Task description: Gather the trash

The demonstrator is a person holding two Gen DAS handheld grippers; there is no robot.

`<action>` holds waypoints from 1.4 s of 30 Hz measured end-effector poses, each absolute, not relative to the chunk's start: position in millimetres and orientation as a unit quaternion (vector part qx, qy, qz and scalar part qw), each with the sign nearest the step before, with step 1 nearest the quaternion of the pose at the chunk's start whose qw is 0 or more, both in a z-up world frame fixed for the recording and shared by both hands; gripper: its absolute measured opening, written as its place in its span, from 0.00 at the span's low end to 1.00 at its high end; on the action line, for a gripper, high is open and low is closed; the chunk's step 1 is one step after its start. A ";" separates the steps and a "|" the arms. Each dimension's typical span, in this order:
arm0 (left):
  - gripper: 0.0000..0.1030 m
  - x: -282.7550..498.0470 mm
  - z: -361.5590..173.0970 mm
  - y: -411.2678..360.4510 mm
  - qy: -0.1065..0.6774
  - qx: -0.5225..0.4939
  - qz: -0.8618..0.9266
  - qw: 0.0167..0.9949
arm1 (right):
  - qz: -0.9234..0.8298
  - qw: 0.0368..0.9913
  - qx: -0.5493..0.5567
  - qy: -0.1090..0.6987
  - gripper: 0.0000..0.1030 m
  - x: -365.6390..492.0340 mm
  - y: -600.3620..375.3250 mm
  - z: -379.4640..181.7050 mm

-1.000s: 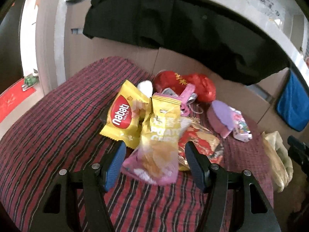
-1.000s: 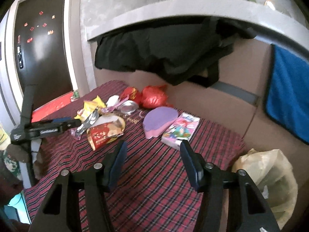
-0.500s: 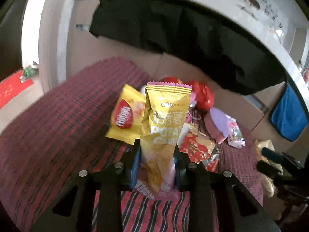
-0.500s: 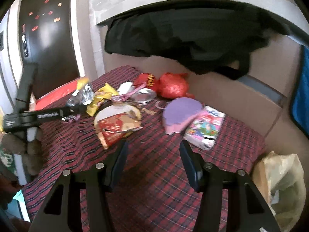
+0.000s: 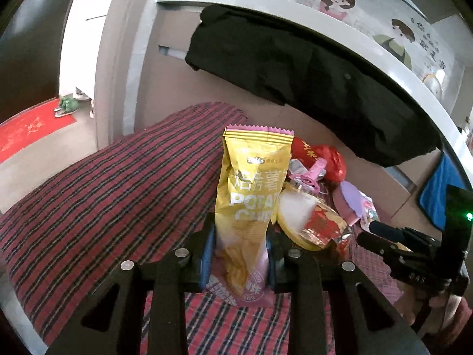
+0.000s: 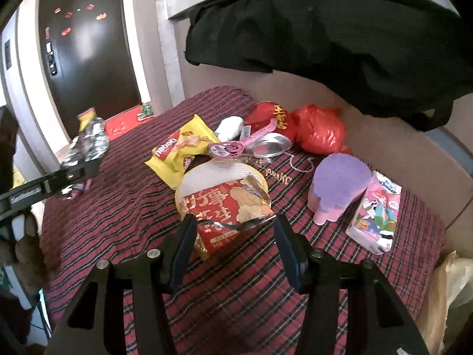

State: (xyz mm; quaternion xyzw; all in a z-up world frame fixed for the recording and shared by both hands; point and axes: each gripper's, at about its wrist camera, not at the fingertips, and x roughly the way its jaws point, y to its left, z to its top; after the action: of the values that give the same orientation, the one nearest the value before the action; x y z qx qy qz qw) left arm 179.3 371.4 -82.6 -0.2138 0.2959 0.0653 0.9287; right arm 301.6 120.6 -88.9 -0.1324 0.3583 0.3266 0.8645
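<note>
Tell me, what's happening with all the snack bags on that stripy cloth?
Someone is picking up trash with a grabbing tool in each hand. The left tool is shut on a yellow potato chip bag and holds it upright above the red plaid cloth. The right tool is closing, its fingers on either side of a torn red snack wrapper that lies on a pale round lid, but not pressing it yet. A yellow wafer packet, a red bag and other bits wait on the cloth.
</note>
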 end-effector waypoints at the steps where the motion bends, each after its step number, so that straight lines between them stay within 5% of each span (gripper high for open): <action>1: 0.29 177.9 -82.3 372.4 0.294 -0.213 0.068 0.929 | 0.322 0.865 -0.125 0.363 0.49 305.8 121.0 -90.2; 23: 0.29 187.2 -83.4 382.3 0.276 -0.224 0.072 0.932 | 0.277 0.857 -0.043 0.433 0.42 419.8 203.9 -123.9; 30: 0.29 186.5 -82.0 377.2 0.275 -0.221 0.067 0.934 | 0.295 0.855 -0.105 0.412 0.14 397.2 199.0 -110.4; 42: 0.29 178.3 -57.2 349.8 0.263 -0.208 0.041 0.941 | 0.331 0.864 -0.129 0.356 0.07 341.7 149.0 -66.1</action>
State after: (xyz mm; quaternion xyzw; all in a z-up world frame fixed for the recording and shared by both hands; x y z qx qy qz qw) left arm 178.3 349.8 -57.2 -0.2084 0.2626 0.0414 0.9412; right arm 341.7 149.0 -66.1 -0.1290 0.3562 0.3309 0.8643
